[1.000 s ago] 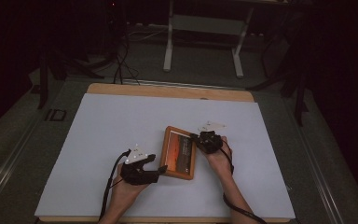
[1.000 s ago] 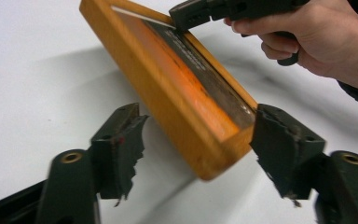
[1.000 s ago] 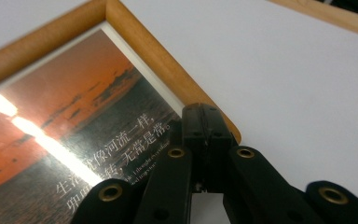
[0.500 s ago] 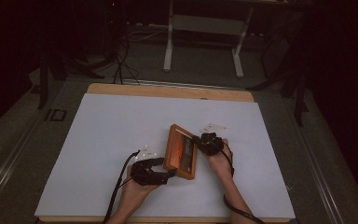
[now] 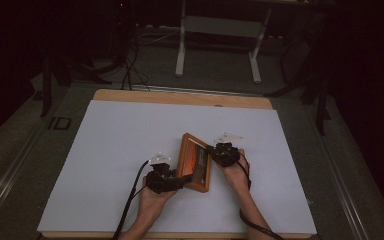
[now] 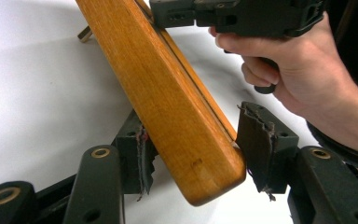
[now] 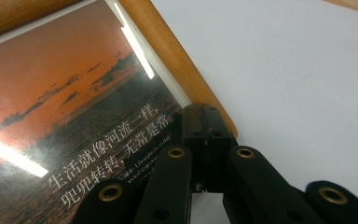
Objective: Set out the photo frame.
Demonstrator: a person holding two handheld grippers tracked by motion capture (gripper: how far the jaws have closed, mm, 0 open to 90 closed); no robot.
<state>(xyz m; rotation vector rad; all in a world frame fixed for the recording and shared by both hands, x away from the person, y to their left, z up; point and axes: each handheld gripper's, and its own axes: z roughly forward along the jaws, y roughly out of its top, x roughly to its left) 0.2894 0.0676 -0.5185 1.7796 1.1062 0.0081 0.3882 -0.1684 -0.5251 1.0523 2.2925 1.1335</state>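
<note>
- Left gripper (image 5: 182, 179) sits at the near left corner of a wooden picture frame (image 5: 194, 162); in the left gripper view its jaws stand apart, one on each side of that rounded corner (image 6: 205, 172).
- One worn pad (image 6: 142, 156) looks to touch the frame's underside, the other pad (image 6: 256, 140) stands just clear of it.
- Right gripper (image 5: 213, 150) has its jaws pressed together on the frame's right rail (image 7: 186, 70), beside the glass.
- Frame is tilted, its left edge raised off the white table cover (image 5: 105, 150), near the middle of the table's near half.
- Behind the glass, a sunset seascape print (image 7: 74, 107) carries white Chinese text.
- Person's right hand (image 6: 289, 70) grips the right gripper's handle.
</note>
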